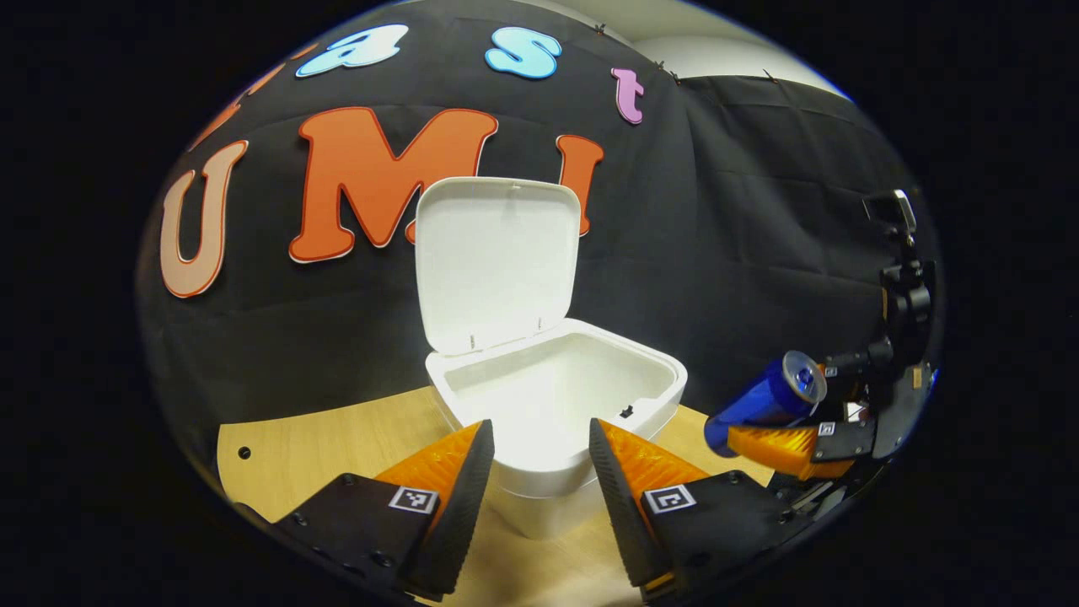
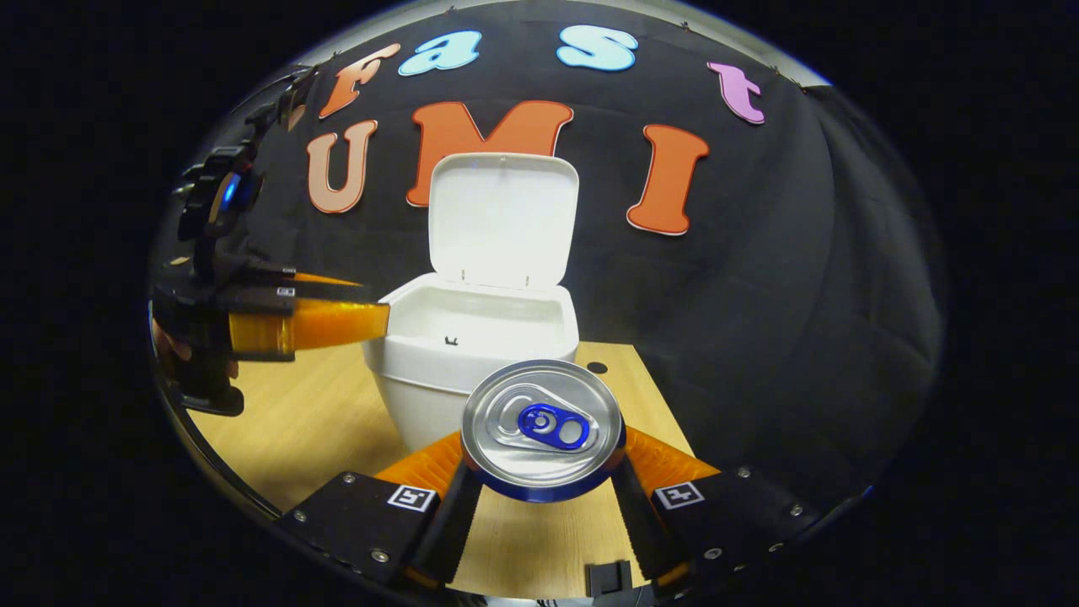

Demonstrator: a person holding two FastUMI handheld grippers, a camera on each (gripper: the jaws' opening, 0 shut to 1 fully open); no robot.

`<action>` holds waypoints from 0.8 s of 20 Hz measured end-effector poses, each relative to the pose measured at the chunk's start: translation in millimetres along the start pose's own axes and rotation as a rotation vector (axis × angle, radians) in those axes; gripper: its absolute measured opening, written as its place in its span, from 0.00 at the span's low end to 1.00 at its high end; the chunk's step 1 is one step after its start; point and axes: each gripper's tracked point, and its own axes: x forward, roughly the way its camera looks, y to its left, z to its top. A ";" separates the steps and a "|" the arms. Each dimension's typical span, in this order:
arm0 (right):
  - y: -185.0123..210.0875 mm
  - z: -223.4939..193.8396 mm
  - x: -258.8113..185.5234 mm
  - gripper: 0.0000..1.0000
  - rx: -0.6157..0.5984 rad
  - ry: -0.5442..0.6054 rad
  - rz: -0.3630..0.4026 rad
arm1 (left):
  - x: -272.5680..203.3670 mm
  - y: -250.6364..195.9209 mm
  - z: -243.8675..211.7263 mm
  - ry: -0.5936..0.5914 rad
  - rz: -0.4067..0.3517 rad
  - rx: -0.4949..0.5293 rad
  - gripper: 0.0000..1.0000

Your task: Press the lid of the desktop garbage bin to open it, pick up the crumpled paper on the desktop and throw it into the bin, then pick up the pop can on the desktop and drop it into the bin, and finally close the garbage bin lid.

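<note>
Left gripper view: the left gripper (image 1: 539,472) is spread, empty, just before the bin (image 1: 556,396) on the desk (image 1: 337,447), lid (image 1: 497,261) upright. Right gripper view: the right gripper (image 2: 544,472) pinches the can (image 2: 544,430), raised near the bin (image 2: 472,354).

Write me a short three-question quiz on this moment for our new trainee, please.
1. True or false: the bin's lid stands open.
2. Which gripper holds the pop can? A) left B) right C) neither
3. Fill in: the left gripper has its jaws ____, with the garbage bin ahead between its fingers.

Key: 1 true. 2 B, the right gripper has both fingers pressed on the can, seen also in the left gripper view. 3 open.
</note>
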 end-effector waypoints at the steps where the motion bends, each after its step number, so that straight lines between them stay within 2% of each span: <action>1: -1.7 10.4 -0.5 0.80 -0.007 -0.013 0.003 | -4.3 3.5 -0.2 -0.005 0.010 -0.001 0.74; 2: -2.0 19.5 3.1 0.75 -0.012 -0.024 0.008 | -7.5 6.3 -1.1 -0.008 0.017 -0.003 0.75; 3: -0.9 26.9 5.8 0.80 -0.018 -0.036 0.012 | -11.0 10.8 -0.8 -0.011 0.030 -0.004 0.80; 4: -0.2 34.9 7.6 0.80 -0.021 -0.045 0.017 | -15.2 15.6 -0.3 -0.014 0.043 -0.004 0.88; 5: -0.5 39.8 6.5 0.80 -0.025 -0.055 0.020 | -17.6 19.2 -1.7 -0.015 0.056 -0.005 0.92; 7: -2.4 49.2 3.7 0.80 -0.030 -0.068 0.024 | -26.1 27.9 -5.1 -0.016 0.082 -0.013 0.89; 8: -3.0 53.9 4.3 0.80 -0.029 -0.072 0.024 | -29.3 32.8 -6.3 -0.015 0.095 -0.019 0.94; 16: 1.5 79.0 17.6 0.80 -0.061 -0.099 0.053 | -56.5 61.0 -25.7 0.000 0.205 -0.063 0.93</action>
